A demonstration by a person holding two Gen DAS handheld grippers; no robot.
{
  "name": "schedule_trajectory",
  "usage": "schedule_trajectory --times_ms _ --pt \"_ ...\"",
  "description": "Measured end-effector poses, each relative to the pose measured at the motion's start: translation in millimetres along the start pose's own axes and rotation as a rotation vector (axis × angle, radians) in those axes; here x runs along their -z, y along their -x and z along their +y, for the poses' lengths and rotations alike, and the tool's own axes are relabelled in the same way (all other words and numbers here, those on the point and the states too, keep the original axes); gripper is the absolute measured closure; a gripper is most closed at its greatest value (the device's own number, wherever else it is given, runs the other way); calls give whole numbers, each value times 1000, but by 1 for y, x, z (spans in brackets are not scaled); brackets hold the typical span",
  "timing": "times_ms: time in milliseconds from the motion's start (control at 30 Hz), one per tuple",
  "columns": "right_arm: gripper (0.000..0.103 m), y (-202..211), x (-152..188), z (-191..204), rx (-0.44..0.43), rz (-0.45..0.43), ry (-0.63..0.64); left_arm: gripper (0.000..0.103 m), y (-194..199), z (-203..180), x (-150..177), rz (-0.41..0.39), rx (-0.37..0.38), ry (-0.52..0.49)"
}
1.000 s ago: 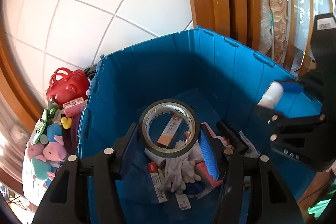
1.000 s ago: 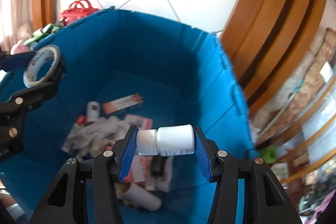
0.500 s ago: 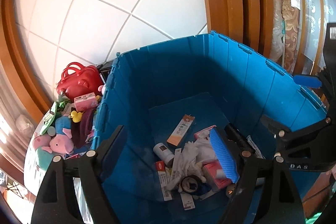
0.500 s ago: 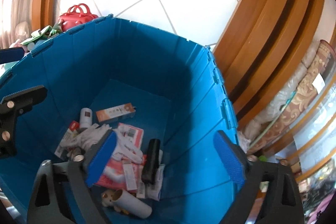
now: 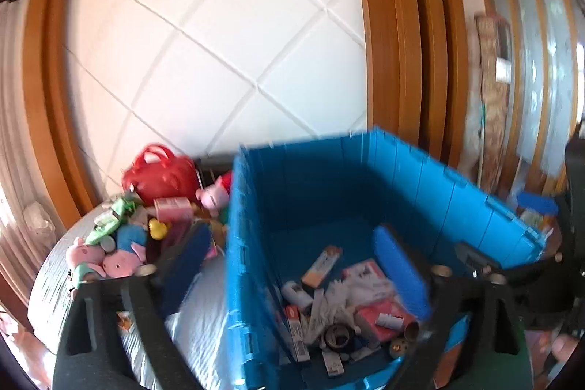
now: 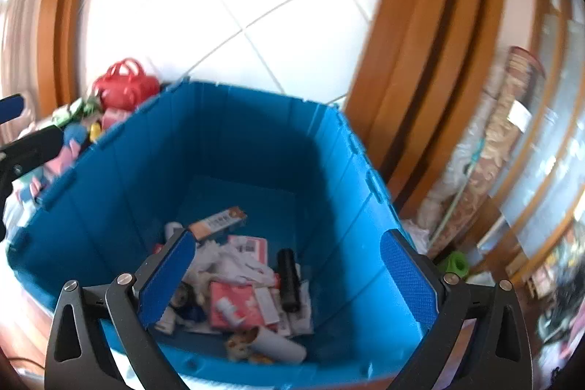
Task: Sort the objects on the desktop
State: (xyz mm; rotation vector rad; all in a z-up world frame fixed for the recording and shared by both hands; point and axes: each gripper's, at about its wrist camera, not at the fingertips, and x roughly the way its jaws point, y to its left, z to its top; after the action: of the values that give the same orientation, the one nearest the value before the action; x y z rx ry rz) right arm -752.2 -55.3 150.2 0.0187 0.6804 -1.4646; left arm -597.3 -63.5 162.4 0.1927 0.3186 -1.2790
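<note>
You are holding both grippers — left gripper [image 5: 292,265], right gripper [image 6: 289,276] — spread wide with nothing between the pads. Below them, the white bottle [image 6: 230,311] is lying flat in the blue bin [image 6: 234,148] — cap pointing toward its far-left corner.

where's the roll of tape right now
The tape roll lies on the bin floor in the blue bin, near its front wall in the left wrist view, beside the white gloves.

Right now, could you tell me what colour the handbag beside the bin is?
Red handbag; left wrist view shows it best.
</note>
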Motion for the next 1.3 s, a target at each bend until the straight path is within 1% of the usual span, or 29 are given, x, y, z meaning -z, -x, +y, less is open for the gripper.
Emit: schedule_trajectory --times_ms 67,100,167,267,400,533,633,800,1033,1300 --pt "0 18 7 5 11 -21 -48 0 13 9 7 -70 -20 21" --pt "0 24 9 6 14 -25 -69 0 14 12 10 -60 -32 22" --pt "0 36 15 10 19 -16 -123 0 16 19 18 -9 -12 14" --pt "0 56 24 17 -4 -25 -184 0 30 30 30 -3 5 16" --pt "0 80 36 35 17 -29 -204 0 46 44 45 60 52 21" --pt "0 95 50 60 1 4 -222 0 62 53 59 103 31 10" --pt "0 104 57 75 -2 17 -227 0 69 61 65 139 43 15" --pt "0 114 57 89 2 22 -236 0 75 81 72 175 37 53" --pt "0 114 50 97 4 21 -242 0 75 98 69 157 22 67" --pt "0 105 43 98 3 24 -244 0 66 101 66 151 15 66"
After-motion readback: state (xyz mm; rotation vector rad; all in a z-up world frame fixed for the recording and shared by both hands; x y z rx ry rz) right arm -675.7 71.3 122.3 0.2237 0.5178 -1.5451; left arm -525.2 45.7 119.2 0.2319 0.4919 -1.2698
